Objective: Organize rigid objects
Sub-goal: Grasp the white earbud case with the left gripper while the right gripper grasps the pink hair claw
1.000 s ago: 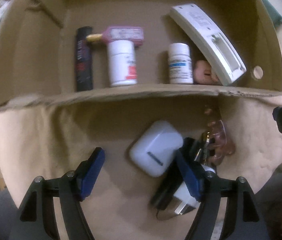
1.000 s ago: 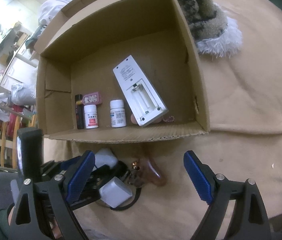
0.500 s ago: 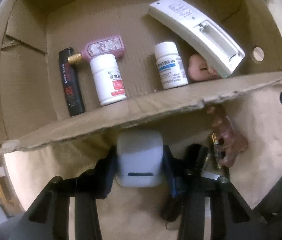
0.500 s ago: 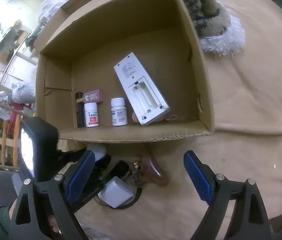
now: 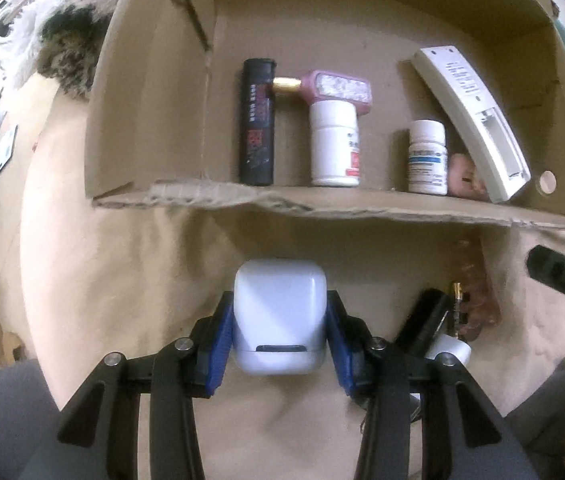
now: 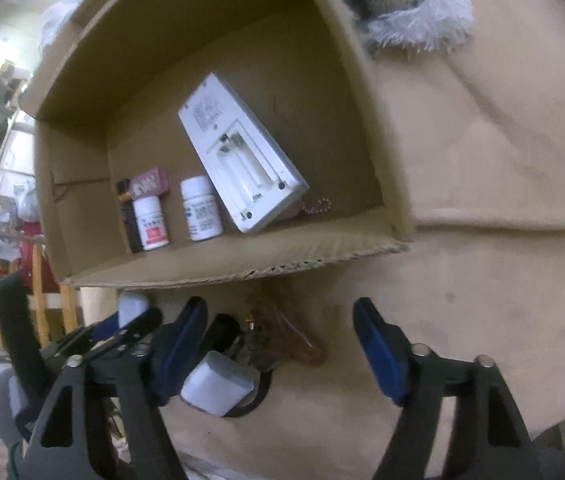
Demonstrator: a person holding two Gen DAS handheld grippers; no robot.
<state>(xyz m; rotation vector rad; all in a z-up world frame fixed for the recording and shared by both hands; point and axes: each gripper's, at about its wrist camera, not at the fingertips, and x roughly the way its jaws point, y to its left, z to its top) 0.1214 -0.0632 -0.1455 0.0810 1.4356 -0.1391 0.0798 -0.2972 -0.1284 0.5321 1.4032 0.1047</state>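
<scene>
Gripping one white case [image 5: 279, 316] just before the box [image 5: 322, 210], the left tongs [image 5: 279, 334] were clenched; the right tongs [image 6: 278, 344] gaped, released. Inside the box stood two bottles [image 5: 334, 144], one lighter [image 5: 257, 120], one remote [image 5: 472, 120].
</scene>
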